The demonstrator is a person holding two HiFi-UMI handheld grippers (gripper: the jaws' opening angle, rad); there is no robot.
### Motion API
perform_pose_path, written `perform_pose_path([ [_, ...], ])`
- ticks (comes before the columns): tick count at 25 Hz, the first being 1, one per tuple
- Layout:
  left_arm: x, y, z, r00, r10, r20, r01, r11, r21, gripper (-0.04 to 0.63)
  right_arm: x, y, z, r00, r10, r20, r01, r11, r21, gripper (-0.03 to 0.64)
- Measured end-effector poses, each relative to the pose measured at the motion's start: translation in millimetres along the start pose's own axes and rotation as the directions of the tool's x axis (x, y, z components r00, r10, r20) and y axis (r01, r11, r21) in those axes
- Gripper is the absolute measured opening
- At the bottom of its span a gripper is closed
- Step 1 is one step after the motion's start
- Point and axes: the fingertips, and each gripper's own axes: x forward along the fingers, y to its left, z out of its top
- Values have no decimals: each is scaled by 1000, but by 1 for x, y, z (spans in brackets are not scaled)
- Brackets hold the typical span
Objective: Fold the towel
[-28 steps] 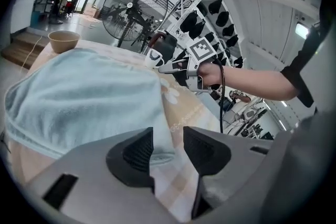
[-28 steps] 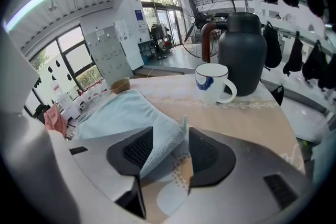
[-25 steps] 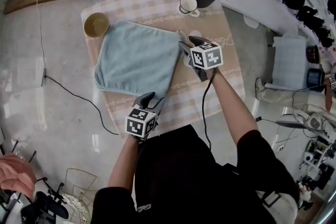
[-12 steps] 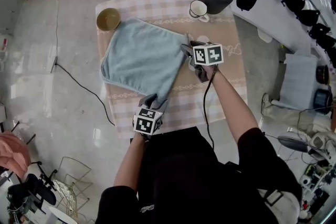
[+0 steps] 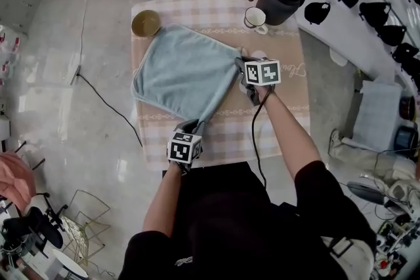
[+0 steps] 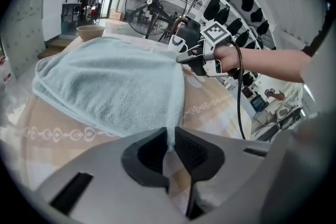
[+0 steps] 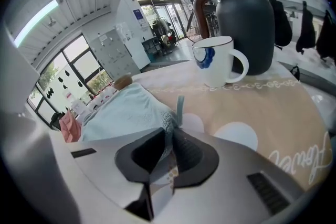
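Left gripper (image 6: 169, 145), right gripper (image 7: 168, 148) sank; own views: jaws just clamped towel (image 5: 184, 72).

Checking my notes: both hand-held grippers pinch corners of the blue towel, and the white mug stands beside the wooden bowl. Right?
No: the white mug stands beside the dark jug, not the wooden bowl, as the head view shows. Rest holds.

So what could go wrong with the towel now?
Both jaws have just been closing on corners of the towel. The left hand-held gripper pinches only a thin tip of it, so it might slip out when lifted. The right hand-held gripper holds its corner near the mug; a swinging fold could perhaps knock it.
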Motion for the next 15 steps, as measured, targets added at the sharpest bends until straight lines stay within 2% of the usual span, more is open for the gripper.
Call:
perform_pose_path([
  [3, 0, -12, -7, 996, -80, -38, 79, 997, -15, 41, -6, -2, -3, 1000, 2, 6, -2, 1000, -28, 48],
  [8, 6, -45, -10, 984, -151, -98, 156, 987, 48, 40, -24, -22, -17, 999, -37, 29, 37, 999, -14, 44],
  [12, 14, -87, -15, 957, -260, -130, 270, 960, 74, 38, -47, -48, -35, 997, -65, 46, 63, 997, 38, 44],
  [15, 19, -115, -18, 931, -331, -155, 346, 934, 84, 38, -72, -71, -51, 991, -123, 43, 121, 991, 53, 44],
])
